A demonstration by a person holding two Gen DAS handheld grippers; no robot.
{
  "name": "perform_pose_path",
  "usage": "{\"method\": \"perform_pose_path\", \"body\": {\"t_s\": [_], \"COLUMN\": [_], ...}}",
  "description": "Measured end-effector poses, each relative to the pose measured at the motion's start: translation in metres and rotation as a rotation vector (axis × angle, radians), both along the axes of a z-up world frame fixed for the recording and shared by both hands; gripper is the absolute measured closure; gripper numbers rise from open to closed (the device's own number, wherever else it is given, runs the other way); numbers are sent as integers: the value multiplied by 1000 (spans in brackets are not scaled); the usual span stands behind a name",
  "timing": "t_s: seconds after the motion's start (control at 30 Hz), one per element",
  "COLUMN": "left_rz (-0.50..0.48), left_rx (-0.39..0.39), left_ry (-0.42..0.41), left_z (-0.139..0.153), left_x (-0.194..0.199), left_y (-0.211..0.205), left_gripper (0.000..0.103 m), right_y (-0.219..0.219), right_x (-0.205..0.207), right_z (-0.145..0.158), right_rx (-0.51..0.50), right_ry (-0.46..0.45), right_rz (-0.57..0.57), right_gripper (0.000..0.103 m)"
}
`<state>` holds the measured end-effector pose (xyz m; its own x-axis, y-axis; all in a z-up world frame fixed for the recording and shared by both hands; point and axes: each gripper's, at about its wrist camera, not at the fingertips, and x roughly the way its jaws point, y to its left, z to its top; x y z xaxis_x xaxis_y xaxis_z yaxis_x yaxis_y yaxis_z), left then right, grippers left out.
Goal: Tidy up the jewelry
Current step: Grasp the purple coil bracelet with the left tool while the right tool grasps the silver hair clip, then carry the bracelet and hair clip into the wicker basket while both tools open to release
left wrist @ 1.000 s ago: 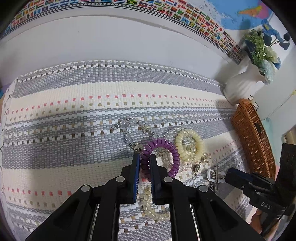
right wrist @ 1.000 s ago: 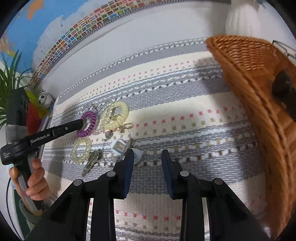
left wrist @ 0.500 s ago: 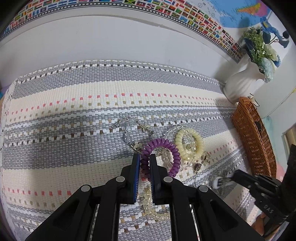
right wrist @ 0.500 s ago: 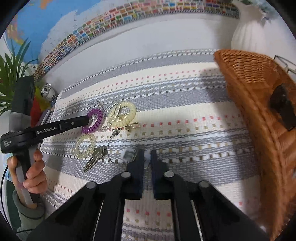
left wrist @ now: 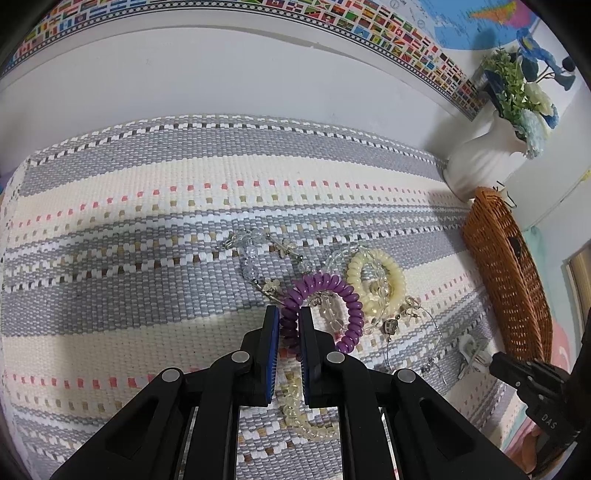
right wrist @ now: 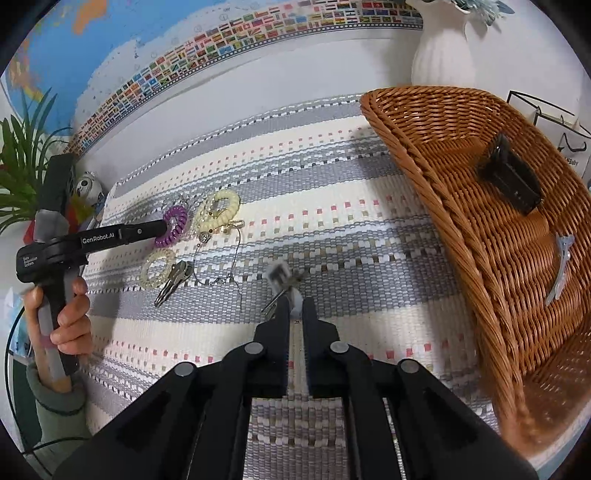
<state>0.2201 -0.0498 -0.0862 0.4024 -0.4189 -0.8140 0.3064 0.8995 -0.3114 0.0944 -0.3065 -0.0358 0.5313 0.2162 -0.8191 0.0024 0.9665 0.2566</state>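
Woven striped cloth (left wrist: 147, 206) in grey, cream and white, with pink and tan dashes, covers the surface; behind it runs a white wall edged with a border of small national flags (left wrist: 369, 22) under a blue world map (right wrist: 48, 48).

Left claw (left wrist: 287, 325): closed down to a narrow gap onto the near-left arc of the purple spiral coil bracelet (left wrist: 332, 291), which lies on the cloth. Just right of it, touching or nearly so, the cream-yellow spiral coil bracelet (left wrist: 391, 273). Clear crystal bead strand (left wrist: 251, 254) lies to the far left of the purple coil. Pale translucent bead bracelet (left wrist: 303, 417) lies near, partly under the claw. Thin wire chain with small charms (left wrist: 413, 332) trails to the right.

Right claw (right wrist: 294, 302): closed on a small white keyring tag with keys (right wrist: 280, 277), motion-blurred, so whether it is clear of the cloth cannot be told. Another pair of silver keys (right wrist: 173, 282) lies beside the pale bead bracelet.

Brown wicker basket (right wrist: 480, 221) at the right holds a black hair claw clip (right wrist: 509, 177) and a pale blue-grey clip (right wrist: 561, 258). White ribbed vase (right wrist: 443, 55) stands beyond it.

Legible writing: "GenRobot.AI" on the left handle, seen from the right wrist; "DAS" on the right handle, seen from the left wrist.
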Motion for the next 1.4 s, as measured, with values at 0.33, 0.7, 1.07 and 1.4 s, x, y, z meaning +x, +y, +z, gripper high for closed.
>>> {"method": "perform_pose_path", "body": {"t_s": [0.33,0.7,1.07,1.4], "left_rz": [4,-16,19,-39], "left_rx": [-55,129,47,-28], "left_ry": [51,-71,-70,-156], "left_z": [-4,1,8,36], "left_x": [7,-6,-6,-32], "left_y": [11,-21,1,9], "left_gripper": [89,79,93,93], "right_y": [12,37,29,6], "right_x": [20,15,6,-16], "right_z": [-14,-16,-16,19], "right_rx": [-86,-234,-148,-62], "right_ry": [11,-42,-34,-106], "right_rz": [54,85,83,55], "right_gripper": [57,57,59,59]}}
